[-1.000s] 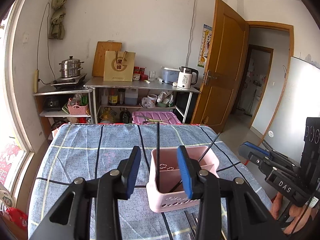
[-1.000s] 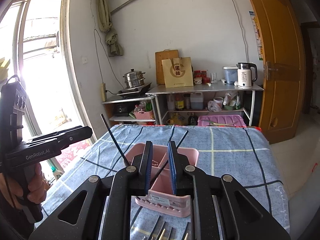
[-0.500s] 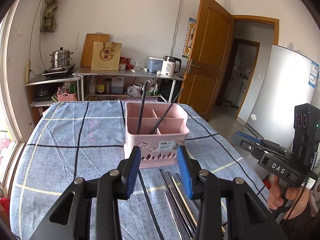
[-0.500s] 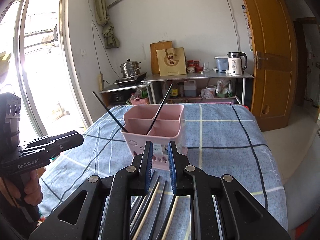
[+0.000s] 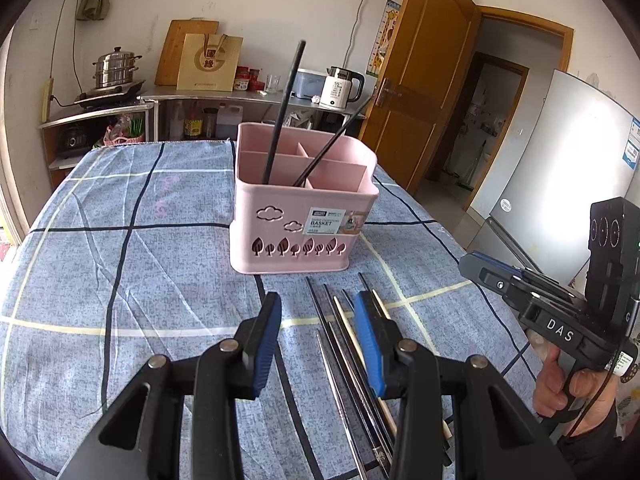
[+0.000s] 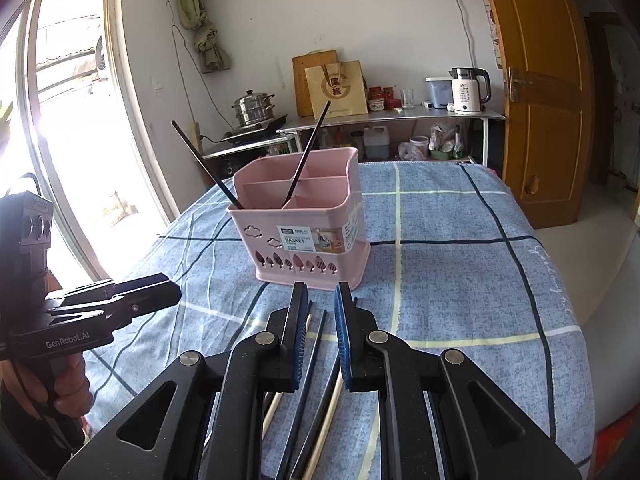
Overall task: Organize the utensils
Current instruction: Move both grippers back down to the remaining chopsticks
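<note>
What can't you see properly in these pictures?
- Loose chopsticks: the near ends are hidden under the left gripper in the left view and under the right gripper in the right view, so they can't be counted.
- Basket: the pink walls hide the bottoms of the two black chopsticks in both views.
- Basket label: the small print is too tiny to read.

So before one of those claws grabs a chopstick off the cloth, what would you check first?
1. Right gripper empty, jaws apart: ok.
2. Left gripper empty, jaws apart: ok.
3. Loose chopsticks lying flat on the tablecloth within view: ok.
4. A single chopstick lined up between the right jaws: cannot tell; several lie close together.
5. Pink basket upright with room in its compartments: ok.
6. Two black chopsticks already in the basket, leaning clear of the grippers: ok.
</note>
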`<move>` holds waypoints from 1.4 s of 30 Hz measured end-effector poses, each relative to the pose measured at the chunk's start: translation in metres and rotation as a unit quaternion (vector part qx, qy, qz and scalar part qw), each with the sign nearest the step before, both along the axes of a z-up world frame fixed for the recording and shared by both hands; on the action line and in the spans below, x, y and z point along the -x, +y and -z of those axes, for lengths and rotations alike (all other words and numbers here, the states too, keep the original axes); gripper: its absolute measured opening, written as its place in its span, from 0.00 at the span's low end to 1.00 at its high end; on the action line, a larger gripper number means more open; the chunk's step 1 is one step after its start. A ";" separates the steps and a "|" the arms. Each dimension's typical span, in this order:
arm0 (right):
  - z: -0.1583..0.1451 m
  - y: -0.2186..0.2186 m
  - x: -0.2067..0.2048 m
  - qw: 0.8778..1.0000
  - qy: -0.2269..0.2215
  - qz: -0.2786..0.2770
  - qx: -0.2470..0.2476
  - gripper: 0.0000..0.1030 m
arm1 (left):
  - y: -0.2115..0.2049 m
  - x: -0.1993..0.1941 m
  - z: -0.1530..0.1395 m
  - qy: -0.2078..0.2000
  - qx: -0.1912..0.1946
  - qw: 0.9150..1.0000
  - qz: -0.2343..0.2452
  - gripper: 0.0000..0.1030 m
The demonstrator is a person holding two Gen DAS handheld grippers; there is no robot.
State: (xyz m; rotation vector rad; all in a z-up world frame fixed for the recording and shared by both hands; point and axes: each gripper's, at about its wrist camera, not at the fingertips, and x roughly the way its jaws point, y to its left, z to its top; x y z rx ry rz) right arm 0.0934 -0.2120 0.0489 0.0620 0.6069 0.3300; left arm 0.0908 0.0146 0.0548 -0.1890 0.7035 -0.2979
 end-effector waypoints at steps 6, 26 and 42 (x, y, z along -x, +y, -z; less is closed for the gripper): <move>0.031 0.004 -0.023 0.999 0.048 0.002 0.007 0.14 | -0.006 -0.018 0.023 0.040 0.006 0.999 0.003 0.37; 0.079 0.015 -0.066 0.991 0.125 0.005 0.048 0.09 | -0.026 -0.066 0.062 0.108 -0.011 0.994 0.023 0.30; 0.078 0.024 -0.074 0.988 0.134 0.007 0.082 0.09 | -0.026 -0.075 0.063 0.117 -0.011 0.993 0.022 0.30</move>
